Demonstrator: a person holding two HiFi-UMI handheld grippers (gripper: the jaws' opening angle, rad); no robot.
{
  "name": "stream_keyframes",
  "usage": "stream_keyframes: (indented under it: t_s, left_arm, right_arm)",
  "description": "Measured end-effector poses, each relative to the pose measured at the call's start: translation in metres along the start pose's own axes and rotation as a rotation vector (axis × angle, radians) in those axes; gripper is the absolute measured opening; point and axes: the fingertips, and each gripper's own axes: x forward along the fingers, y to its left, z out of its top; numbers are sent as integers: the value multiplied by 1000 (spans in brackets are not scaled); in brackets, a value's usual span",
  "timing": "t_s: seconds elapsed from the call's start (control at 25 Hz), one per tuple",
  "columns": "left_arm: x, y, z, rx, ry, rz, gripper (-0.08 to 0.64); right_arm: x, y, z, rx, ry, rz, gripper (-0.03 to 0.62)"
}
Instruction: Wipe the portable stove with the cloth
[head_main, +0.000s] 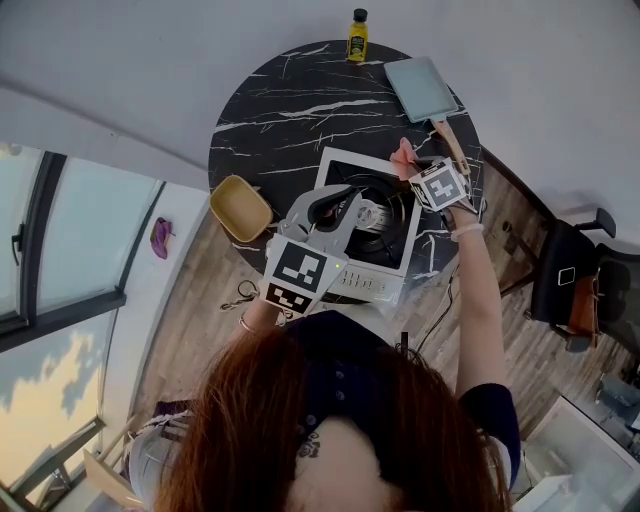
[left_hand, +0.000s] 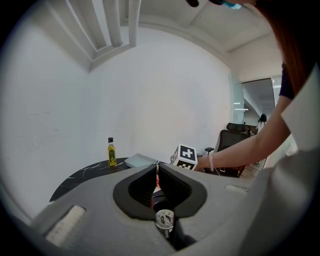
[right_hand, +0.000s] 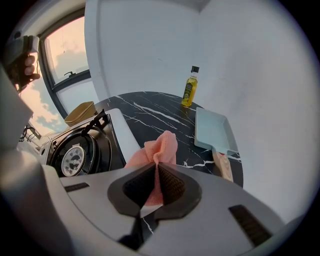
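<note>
Hovering nearest the person, the left hand-held gripper (head_main: 338, 205) has its jaws pressed together on nothing. It hangs over the near left part of the portable stove (head_main: 338, 165) and covers some of the burner in the head view. That stove is a white square body with a black round burner well, a metal burner cap in the middle and black pan supports. It stands at the near edge of the round black marble worktop (head_main: 270, 110).

At the stove's far right corner the right hand-held gripper (head_main: 418, 168) pinches the pink cloth (head_main: 403, 157). The cloth stands up in a bunched fold past the jaw tips and hangs down between them. Whether it touches the stove cannot be told.

A beige bowl (head_main: 240, 207) sits at the worktop's left edge, just beside the stove. Beyond the right hand-held gripper lies a pale blue tray (head_main: 422, 88) with a wooden handle, the handle pointing toward the cloth. A yellow bottle (head_main: 357, 35) with a black cap stands upright at the far rim, well apart from the stove.

Counted: two hand-held grippers, and one each of the stove, cloth, bowl, tray and bottle
</note>
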Motion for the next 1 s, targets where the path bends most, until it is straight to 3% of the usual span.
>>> stream_keyframes:
  t_s: [1.0]
  left_arm:
    - [0, -4, 1, 5, -3, -13, 23]
  right_arm:
    - [-13, -23, -24, 70, 9, -65, 21]
